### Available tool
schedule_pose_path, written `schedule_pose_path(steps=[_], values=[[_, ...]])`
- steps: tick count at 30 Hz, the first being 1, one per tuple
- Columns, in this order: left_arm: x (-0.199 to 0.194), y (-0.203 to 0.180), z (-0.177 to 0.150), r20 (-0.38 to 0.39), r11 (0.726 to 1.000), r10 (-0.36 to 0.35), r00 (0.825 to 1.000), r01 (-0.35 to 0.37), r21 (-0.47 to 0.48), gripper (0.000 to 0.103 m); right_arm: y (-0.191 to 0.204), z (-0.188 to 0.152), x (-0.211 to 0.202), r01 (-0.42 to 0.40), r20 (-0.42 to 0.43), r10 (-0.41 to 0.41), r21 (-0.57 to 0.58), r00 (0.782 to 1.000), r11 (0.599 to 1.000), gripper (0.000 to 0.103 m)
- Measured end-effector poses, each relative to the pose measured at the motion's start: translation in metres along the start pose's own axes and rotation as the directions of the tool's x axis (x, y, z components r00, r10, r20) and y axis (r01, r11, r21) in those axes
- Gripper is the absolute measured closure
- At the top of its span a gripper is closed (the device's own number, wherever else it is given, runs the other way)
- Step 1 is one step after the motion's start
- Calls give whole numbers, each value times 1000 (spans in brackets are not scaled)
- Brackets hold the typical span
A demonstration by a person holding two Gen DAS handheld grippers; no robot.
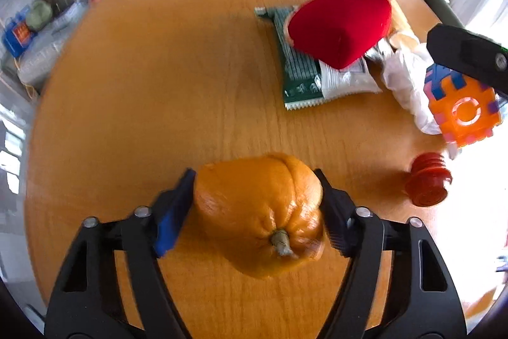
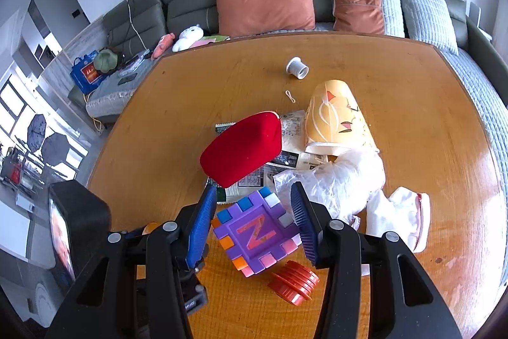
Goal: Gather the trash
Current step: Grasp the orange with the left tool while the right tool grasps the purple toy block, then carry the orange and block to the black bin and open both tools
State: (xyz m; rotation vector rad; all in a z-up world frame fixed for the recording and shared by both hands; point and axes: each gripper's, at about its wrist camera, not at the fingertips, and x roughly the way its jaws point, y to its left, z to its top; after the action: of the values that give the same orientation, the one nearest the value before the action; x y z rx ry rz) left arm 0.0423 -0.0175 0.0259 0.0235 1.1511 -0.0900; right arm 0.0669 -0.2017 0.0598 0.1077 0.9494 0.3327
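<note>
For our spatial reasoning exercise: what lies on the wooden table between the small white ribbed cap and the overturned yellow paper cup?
A small white loop, like a thin tie, on otherwise bare wood; the right wrist view shows it.

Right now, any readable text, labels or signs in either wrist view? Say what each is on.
"N": raised letter on the purple face of the foam cube between the fingers of the right gripper.
Green snack wrapper: white print, too blurred to read.
White printed packet under the red box: small print, illegible.
Blue bag by the sofa: orange patch with pale characters, too small to read.
</note>
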Motion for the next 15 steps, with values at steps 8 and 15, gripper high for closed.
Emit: schedule_pose_path(steps=[8,15], values=[[-12,15,-9,6,998,-45,999,45,-43,46,12,-4,-8,8,7,-8,-19,1000,1000,53],[-41,31,-20,50,998,-43,998,45,-40,46,33,-8,-13,11,11,-10,-41,1000,999,53]])
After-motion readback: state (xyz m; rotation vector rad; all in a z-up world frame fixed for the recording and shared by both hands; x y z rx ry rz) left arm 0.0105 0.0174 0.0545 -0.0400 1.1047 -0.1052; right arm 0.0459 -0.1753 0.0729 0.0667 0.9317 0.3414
